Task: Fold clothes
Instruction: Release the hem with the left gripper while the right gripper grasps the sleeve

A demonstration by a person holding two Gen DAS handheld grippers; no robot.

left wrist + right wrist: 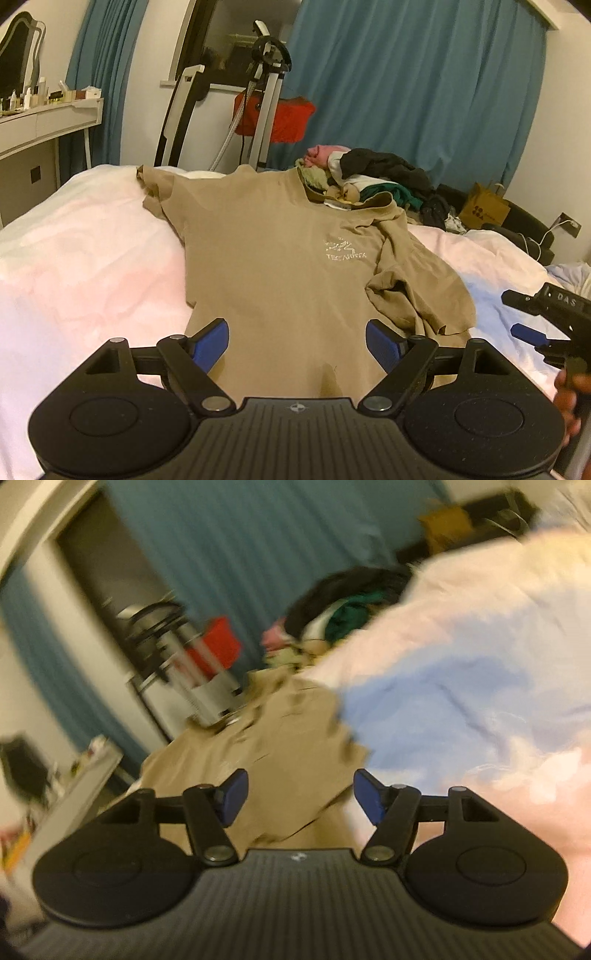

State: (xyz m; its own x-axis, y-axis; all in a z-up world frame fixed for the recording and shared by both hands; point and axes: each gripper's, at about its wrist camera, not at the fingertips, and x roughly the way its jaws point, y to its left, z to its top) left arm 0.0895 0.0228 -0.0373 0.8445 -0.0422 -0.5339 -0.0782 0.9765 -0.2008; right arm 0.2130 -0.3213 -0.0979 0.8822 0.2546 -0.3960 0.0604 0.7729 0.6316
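A tan T-shirt [273,258] with a white chest print lies face up on the white bed [74,266], collar at the far end. Its right sleeve is bunched and folded over the body. My left gripper [297,341] stands open just above the shirt's near hem, blue pads wide apart, nothing between them. My right gripper [532,317] shows at the right edge of the left wrist view, over the bedding beside the shirt. In the blurred, tilted right wrist view my right gripper [299,794] is open over the T-shirt [258,753], its edge lying between the pads untouched.
A heap of mixed clothes [369,173] sits at the far end of the bed behind the collar. Beyond stand a garment steamer [269,74], a red bag [277,118], teal curtains [424,92] and a white dresser [48,118]. A paper bag [484,206] stands at the right.
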